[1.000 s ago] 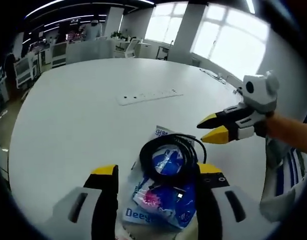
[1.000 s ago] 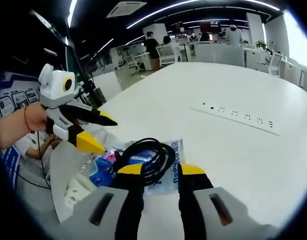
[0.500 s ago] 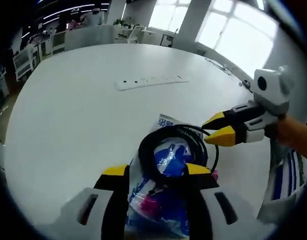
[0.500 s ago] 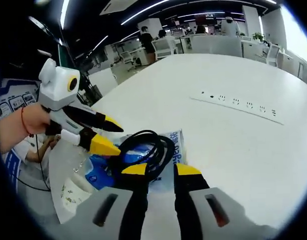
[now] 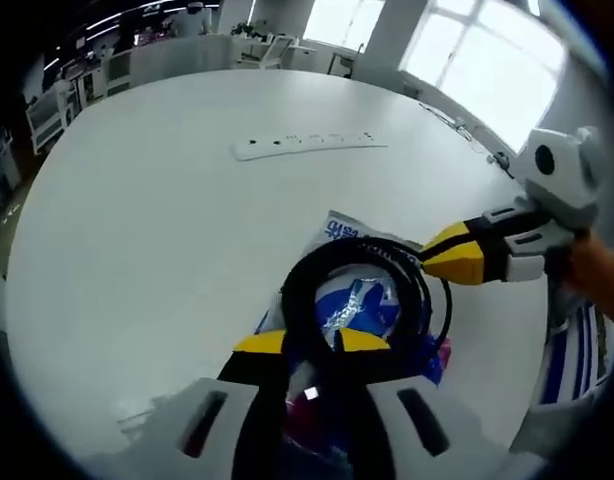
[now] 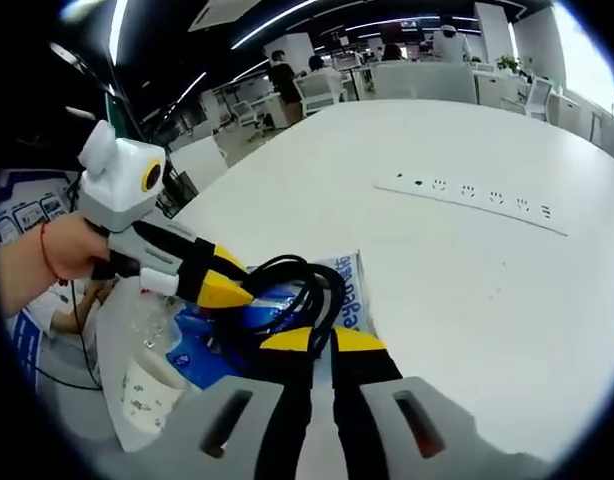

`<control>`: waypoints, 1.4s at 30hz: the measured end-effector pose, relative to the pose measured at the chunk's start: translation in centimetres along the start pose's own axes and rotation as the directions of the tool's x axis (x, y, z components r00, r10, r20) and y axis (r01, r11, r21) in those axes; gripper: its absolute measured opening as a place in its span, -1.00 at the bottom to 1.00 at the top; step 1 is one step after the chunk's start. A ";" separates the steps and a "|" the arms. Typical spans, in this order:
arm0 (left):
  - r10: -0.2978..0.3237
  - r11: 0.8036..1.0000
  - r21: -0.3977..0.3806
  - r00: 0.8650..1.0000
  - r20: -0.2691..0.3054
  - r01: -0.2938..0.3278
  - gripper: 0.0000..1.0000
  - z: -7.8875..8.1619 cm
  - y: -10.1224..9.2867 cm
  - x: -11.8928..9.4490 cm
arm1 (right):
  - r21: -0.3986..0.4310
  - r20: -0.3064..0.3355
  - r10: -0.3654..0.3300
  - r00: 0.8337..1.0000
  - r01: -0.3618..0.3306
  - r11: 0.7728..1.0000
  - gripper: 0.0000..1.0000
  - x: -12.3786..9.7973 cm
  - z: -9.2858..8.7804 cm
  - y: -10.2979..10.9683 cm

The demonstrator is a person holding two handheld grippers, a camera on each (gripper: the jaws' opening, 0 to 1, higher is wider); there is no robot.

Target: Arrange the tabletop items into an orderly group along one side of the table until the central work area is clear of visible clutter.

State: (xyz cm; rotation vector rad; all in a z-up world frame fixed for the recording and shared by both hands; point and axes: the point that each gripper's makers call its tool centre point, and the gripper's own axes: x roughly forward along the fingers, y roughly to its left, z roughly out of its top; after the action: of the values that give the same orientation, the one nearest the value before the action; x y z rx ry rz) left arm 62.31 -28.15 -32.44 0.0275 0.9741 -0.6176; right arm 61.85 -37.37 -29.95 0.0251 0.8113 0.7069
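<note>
Both grippers pinched on the coiled black cable [image 5: 365, 290] lying atop the crinkly blue-and-white plastic packet [image 5: 339, 232] near the round white table [image 5: 147, 220] edge — left gripper [image 5: 312, 343], right gripper [image 6: 322, 341] — better lift slowly together, or packet drags along.
</note>
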 end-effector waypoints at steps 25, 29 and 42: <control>-0.003 0.986 -0.168 1.000 0.019 0.006 -1.00 0.3 0.6 -0.1 | 0.191 0.057 0.015 0.998 -0.025 0.981 -1.00 -0.6 1.0 0.9; -0.007 0.985 -0.170 1.000 0.020 0.011 -1.00 0.3 0.4 -0.1 | 0.189 0.056 0.013 0.998 -0.024 0.982 -1.00 -0.7 0.9 0.8; -0.009 0.983 -0.184 1.000 0.023 0.013 -1.00 0.3 0.4 0.1 | 0.175 0.068 0.034 0.997 -0.045 0.983 -0.98 -0.2 0.8 0.8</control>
State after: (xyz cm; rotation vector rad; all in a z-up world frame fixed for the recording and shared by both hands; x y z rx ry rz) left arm 62.80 -27.94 -32.42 -0.1490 1.0077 -0.5349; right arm 61.82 -36.70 -29.03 0.2239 0.8110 0.6667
